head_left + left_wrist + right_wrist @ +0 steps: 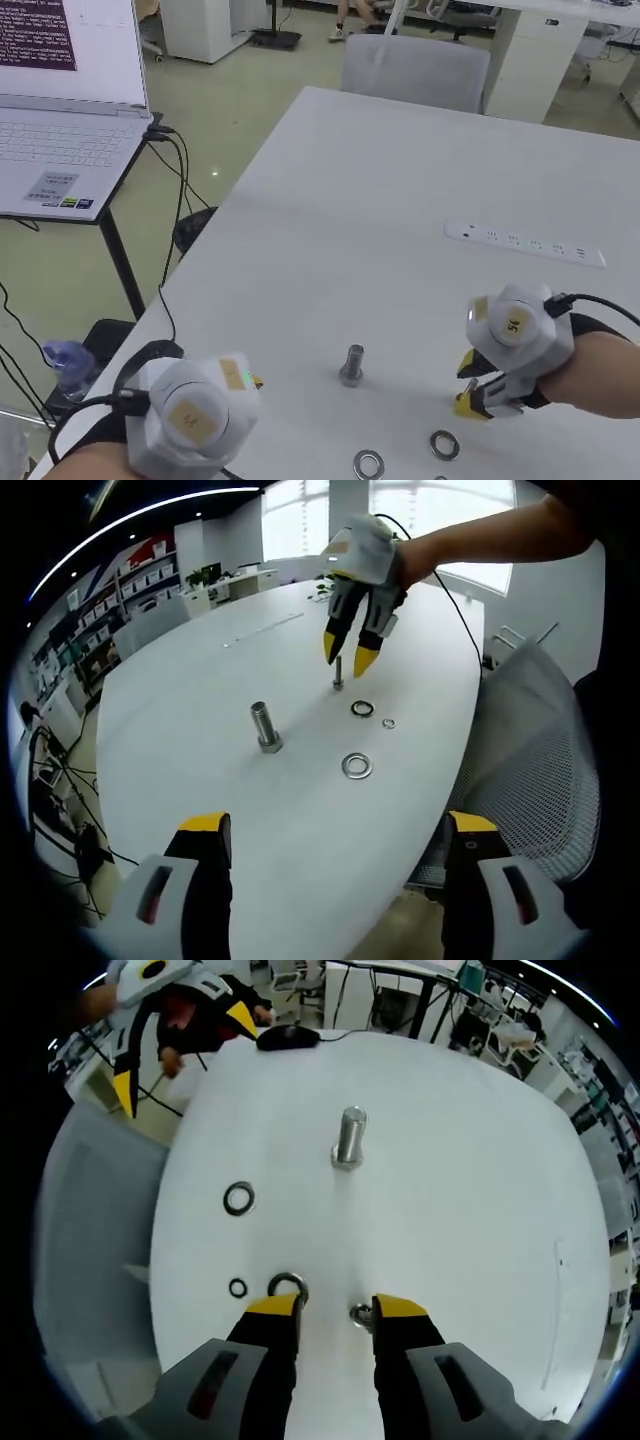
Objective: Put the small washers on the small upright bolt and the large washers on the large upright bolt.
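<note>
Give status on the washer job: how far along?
Done: nothing visible; the large bolt and small bolt both look bare. In hand: nothing. The right hand-held gripper hovers open over the small bolt; the left hand-held gripper is open and empty. Left: the near washer, the far washer and the small washer lie loose on the table.

White left claw (337, 825), right claw (337, 1307), yellow-tipped

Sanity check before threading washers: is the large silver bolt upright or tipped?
Upright. The large silver bolt stands on its hex head on the white table, shank pointing up, with no washer on it.
</note>
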Tool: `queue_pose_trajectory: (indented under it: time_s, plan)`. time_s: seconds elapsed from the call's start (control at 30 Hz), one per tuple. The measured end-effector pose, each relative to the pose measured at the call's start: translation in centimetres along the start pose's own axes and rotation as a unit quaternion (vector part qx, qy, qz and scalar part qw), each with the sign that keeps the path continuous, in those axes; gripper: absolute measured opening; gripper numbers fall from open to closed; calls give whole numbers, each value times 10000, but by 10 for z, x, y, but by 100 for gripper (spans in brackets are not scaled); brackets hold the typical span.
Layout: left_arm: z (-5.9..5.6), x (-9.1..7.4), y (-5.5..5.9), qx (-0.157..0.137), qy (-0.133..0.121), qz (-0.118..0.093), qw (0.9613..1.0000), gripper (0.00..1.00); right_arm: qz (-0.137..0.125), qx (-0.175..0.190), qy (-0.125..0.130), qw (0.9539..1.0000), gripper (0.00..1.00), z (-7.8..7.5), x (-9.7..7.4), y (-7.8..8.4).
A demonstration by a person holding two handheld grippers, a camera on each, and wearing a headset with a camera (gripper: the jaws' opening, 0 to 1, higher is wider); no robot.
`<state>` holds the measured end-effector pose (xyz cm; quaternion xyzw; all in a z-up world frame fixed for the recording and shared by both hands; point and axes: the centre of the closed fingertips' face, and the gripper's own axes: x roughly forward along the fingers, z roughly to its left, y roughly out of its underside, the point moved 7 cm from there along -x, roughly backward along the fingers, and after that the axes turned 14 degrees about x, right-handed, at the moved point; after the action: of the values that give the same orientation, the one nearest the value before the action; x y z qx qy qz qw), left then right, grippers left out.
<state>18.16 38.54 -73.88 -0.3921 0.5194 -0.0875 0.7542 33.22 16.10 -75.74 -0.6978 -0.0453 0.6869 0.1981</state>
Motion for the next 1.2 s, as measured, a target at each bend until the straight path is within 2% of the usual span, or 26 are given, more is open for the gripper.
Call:
queue_pose_trajectory:
  time_s: [0.17, 0.23, 0.43, 0.6, 0.83, 1.2]
  plan:
    - [-2, 0, -2, 26, 11, -3, 10000, 87, -51, -73, -79, 9999, 30, 10, -3, 1]
    - [-3, -1, -3, 25, -1, -4, 10000, 87, -40, -178, 25, 9998, 29, 13, -3, 2]
    - [-4, -1, -3, 53, -6, 40, 10000, 83, -2, -164, -72, 9998, 29, 27, 0, 8]
    - [-6, -3, -7, 49, -23, -23, 10000, 83, -29, -104, -160, 9998, 29, 38, 2, 15]
    - [-9, -3, -6, 95, -28, 0, 10000, 83, -15, -85, -231, 9997, 29, 53, 7, 21]
    - [-12, -3, -5, 190, -22, 87, 9998, 82, -15, -11, -296, 9996, 29, 66, 14, 24]
